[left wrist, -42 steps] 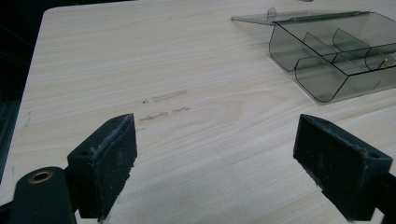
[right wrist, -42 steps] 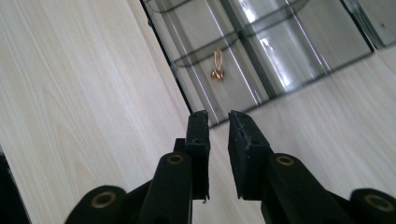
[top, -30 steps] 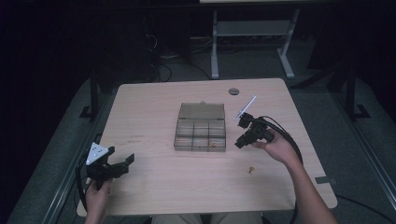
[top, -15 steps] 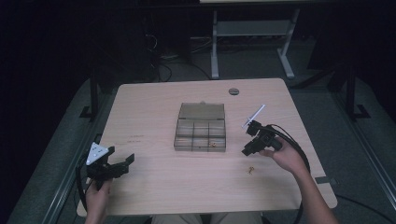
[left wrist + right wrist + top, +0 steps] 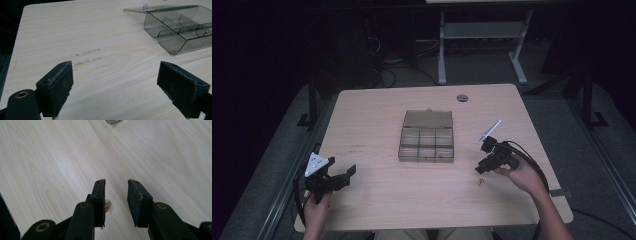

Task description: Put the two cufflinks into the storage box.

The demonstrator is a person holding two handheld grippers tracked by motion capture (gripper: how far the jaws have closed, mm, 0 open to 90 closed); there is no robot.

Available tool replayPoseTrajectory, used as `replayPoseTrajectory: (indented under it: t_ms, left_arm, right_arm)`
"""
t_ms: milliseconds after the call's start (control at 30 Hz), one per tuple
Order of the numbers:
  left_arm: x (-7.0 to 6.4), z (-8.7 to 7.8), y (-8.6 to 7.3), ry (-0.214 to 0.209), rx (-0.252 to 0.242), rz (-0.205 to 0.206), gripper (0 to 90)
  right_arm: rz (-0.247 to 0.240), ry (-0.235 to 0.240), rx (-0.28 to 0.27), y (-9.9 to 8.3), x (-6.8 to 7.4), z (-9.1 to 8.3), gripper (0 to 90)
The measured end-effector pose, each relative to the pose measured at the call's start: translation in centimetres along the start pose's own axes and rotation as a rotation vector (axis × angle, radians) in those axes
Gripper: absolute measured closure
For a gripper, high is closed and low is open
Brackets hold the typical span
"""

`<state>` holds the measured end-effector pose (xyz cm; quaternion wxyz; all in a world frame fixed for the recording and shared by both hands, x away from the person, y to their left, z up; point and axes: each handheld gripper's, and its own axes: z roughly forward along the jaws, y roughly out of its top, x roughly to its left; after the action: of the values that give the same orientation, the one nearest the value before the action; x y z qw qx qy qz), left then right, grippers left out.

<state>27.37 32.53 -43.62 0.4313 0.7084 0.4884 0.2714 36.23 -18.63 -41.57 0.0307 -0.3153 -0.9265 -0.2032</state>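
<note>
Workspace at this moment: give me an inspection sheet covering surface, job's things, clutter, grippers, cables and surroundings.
Surface: light wood table, with faint scuff marks near its left side.
Job's things: clear compartment box at centre, lid open and lying flat behind it; a small gold piece in a near right compartment; small gold pieces loose on the table by the right gripper.
Clutter: round grey disc near the far edge.
Grippers: left gripper open wide, holding nothing; right gripper partly open, a gold piece beside its left finger.
Cables: black cable loops from the right gripper.
Surroundings: dark floor, white metal stand behind the table.
</note>
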Motion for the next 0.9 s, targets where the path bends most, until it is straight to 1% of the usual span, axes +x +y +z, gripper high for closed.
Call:
replayPoseTrajectory:
  t_ms: [400,567,733,900]
  left_arm:
    - [0.0,0.1,0.0,-0.002,-0.002,-0.004,13.2]
    - [0.0,0.0,0.0,0.0,0.004,0.005,13.2]
    - [0.0,0.0,0.0,0.0,0.004,0.006,13.2]
    - [0.0,0.0,0.0,0.0,0.006,0.009,13.3]
  right_arm:
    - [0.015,0.009,0.001,-1.7,0.2,0.6,66.2]
    - [0.018,0.019,-0.005,-2.2,0.2,1.0,66.4]
    - [0.023,0.025,-0.001,-2.6,0.3,1.4,67.4]
    - [0.017,0.026,0.007,-2.7,0.4,1.6,68.7]
